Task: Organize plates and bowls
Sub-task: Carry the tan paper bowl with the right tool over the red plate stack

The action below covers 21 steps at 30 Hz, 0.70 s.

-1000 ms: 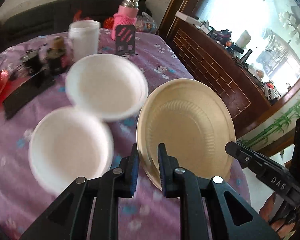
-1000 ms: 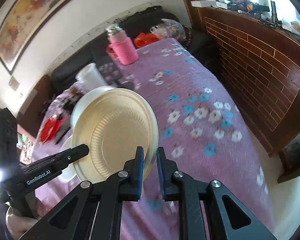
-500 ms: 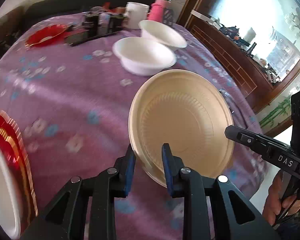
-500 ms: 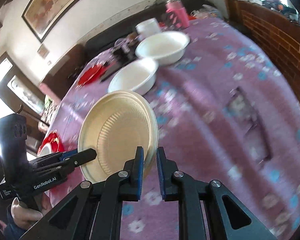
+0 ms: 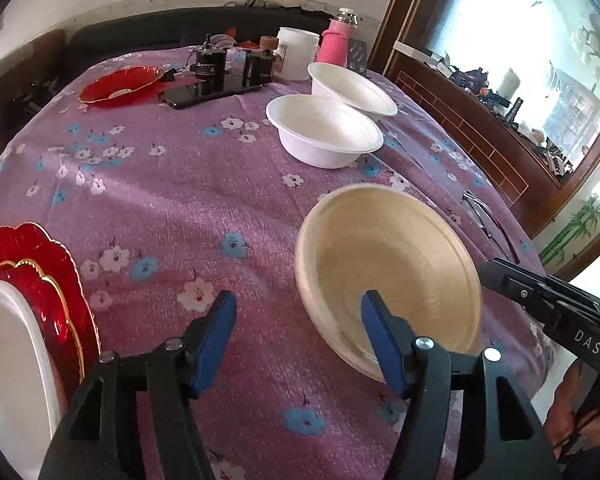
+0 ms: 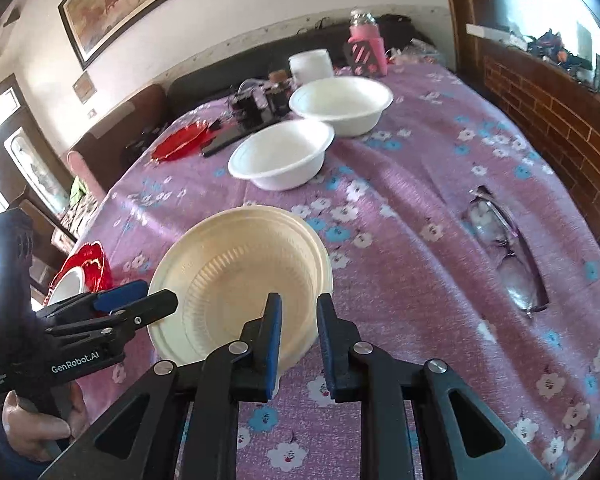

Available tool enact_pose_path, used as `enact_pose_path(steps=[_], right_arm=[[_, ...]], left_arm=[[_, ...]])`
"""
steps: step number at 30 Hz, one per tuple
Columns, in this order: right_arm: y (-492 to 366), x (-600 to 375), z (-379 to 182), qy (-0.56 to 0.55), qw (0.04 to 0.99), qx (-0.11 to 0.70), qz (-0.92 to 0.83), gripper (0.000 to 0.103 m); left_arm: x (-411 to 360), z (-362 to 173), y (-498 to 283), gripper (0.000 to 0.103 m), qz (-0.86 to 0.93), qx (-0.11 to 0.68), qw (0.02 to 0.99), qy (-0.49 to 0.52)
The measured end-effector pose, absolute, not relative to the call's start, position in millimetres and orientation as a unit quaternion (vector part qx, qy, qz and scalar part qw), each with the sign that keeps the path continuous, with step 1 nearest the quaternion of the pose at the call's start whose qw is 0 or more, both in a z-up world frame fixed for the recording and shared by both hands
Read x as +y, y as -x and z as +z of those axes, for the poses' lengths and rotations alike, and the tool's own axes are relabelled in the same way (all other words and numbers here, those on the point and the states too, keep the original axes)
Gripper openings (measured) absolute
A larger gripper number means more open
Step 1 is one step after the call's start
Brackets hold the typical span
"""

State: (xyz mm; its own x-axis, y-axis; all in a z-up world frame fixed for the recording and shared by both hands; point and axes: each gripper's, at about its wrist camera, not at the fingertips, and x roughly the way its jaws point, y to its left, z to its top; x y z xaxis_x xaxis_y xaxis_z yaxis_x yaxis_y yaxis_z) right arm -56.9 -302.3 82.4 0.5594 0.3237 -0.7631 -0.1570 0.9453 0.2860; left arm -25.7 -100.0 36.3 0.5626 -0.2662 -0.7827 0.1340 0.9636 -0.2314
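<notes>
On a table draped in purple floral cloth (image 5: 172, 200), one cream paper plate (image 5: 388, 272) sits near the front edge with both grippers' jaws opening around its rim: the left gripper (image 5: 296, 332) spread wide, the right gripper (image 6: 298, 336) parting narrowly, neither pressing it. Two white bowls (image 5: 328, 132) (image 5: 352, 88) stand side by side farther back. Two red plates are in view, one (image 5: 120, 84) at the far end and another (image 5: 40, 280) at the left edge under a white plate (image 5: 8, 360).

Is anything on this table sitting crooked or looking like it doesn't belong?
Yes. The cream plate near the front is tipped, not flat, while both grippers' jaws are opening around its rim. A pair of glasses lies on the purple cloth among the dishes. The two white bowls sit upright; nothing has spilled.
</notes>
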Motion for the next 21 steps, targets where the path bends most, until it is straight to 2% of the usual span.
enact_pose_path(steps=[5,6,7,8,10,12,21], right_arm=[[51,-305,70,-0.116,0.867,0.466,0.133,0.023],[49,-305,66,-0.121,0.864,0.470,0.133,0.023],[48,-305,63,-0.124,0.864,0.471,0.129,0.023],[48,-305,60,-0.128,0.862,0.473,0.126,0.023],[49,-305,56,-0.142,0.859,0.475,0.131,0.019],[54,-305,60,-0.143,0.864,0.468,0.121,0.016],[70,-295,79,-0.148,0.870,0.453,0.124,0.016]], left_arm=[[-108,28,21,0.064,-0.120,0.454,0.881,0.058],[-111,26,21,0.059,-0.120,0.454,0.881,0.054],[-115,25,20,0.043,-0.123,0.452,0.882,0.048],[-118,24,19,0.035,-0.124,0.451,0.883,0.040],[-122,24,21,0.023,-0.132,0.446,0.885,0.034],[-124,26,26,0.023,-0.130,0.435,0.891,0.026],[-114,43,42,0.023,-0.126,0.407,0.905,0.012]])
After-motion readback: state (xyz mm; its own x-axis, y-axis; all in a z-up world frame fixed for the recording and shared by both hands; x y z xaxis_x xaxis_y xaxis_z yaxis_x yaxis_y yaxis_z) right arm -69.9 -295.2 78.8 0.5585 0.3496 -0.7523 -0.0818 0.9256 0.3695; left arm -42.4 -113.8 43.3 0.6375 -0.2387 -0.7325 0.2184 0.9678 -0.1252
